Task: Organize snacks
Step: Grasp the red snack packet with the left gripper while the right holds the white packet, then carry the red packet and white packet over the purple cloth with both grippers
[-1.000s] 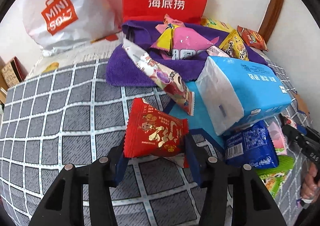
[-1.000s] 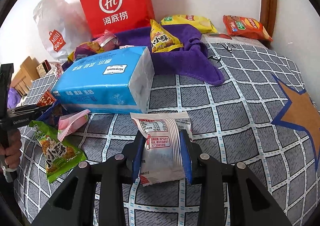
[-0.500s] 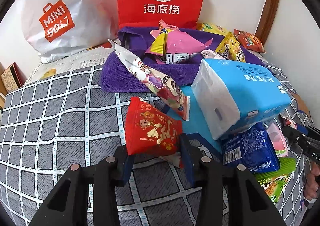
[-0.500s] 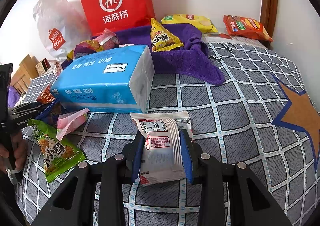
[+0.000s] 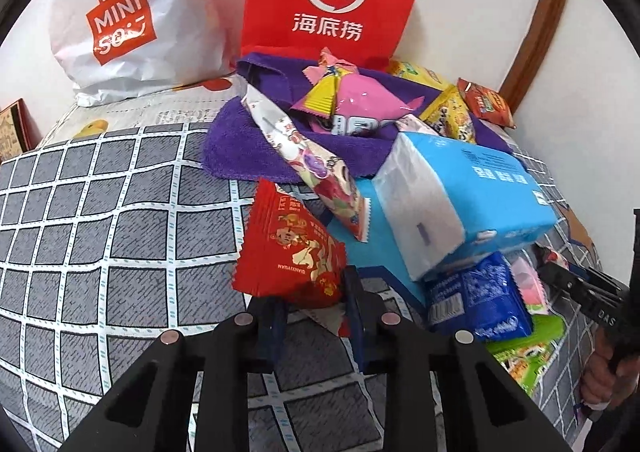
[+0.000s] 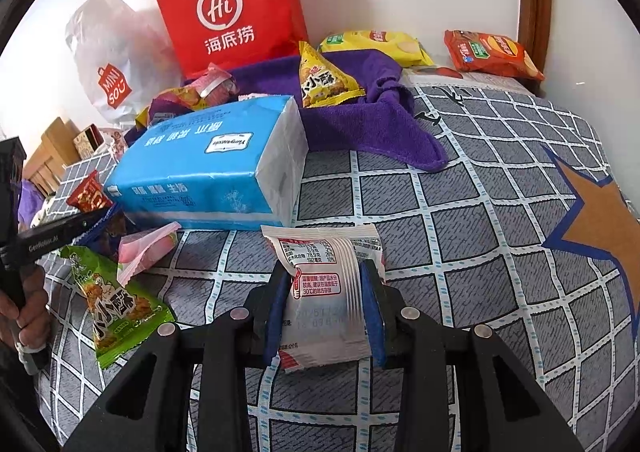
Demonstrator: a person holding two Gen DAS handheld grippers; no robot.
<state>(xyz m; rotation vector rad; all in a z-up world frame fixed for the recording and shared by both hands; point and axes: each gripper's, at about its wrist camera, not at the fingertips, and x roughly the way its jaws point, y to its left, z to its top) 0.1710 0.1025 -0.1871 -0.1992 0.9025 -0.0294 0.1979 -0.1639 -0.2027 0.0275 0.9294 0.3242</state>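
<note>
Left wrist view: red packet (image 5: 290,252) lies on the bedcover (image 5: 100,220), nearest the cam, its near edge btwn the left gripper (image 5: 314,312) pads. Long packet (image 5: 312,168) just behind it, leaning from the towel (image 5: 240,148) down toward the tissue pack (image 5: 460,196). Tissue pack to the right, resting on a blue packet (image 5: 476,300). Towel behind, w/ several snacks on it. Hi bag (image 5: 332,0) upright at the wall behind the towel; Miniso bag (image 5: 128,20) left of it.

Right wrist view: white packet (image 6: 324,292) nearest, btwn the right gripper (image 6: 324,312) pads. Tissue pack behind-left of it. Green packet (image 6: 112,300) far left. Chip bags (image 6: 376,46) behind the towel, by the wall.
</note>
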